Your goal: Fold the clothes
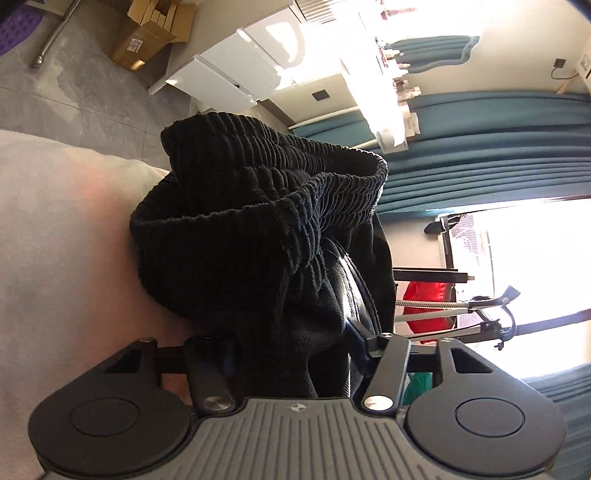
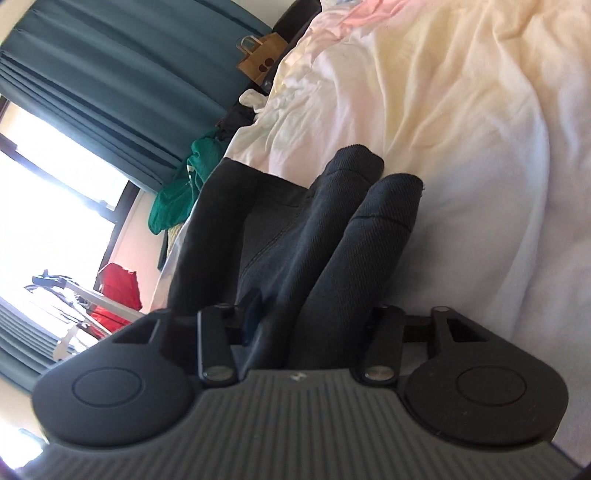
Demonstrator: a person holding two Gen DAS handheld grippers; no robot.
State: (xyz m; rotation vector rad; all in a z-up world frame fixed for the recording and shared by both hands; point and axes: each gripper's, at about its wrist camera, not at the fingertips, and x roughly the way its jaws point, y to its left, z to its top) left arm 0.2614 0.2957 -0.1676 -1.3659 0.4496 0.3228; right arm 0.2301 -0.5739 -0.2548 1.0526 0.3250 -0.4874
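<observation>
Black ribbed trousers [image 1: 258,221] with a gathered elastic waistband bulge up in front of my left gripper [image 1: 291,332]. The cloth fills the gap between the fingers and hides their tips, and the blue pad [image 1: 354,332] presses against it. In the right wrist view the same dark trousers [image 2: 332,221] run in long folds from my right gripper [image 2: 295,314] out over the bed. The fabric is bunched between its fingers and covers the right one. Both grippers are shut on the cloth.
A rumpled cream and white bed cover [image 2: 443,110] lies under the trousers. A green garment [image 2: 177,192] and a brown paper bag [image 2: 258,59] sit at the bed's far side. Teal curtains [image 1: 480,147], white cabinets [image 1: 229,70] and cardboard boxes [image 1: 147,33] line the room.
</observation>
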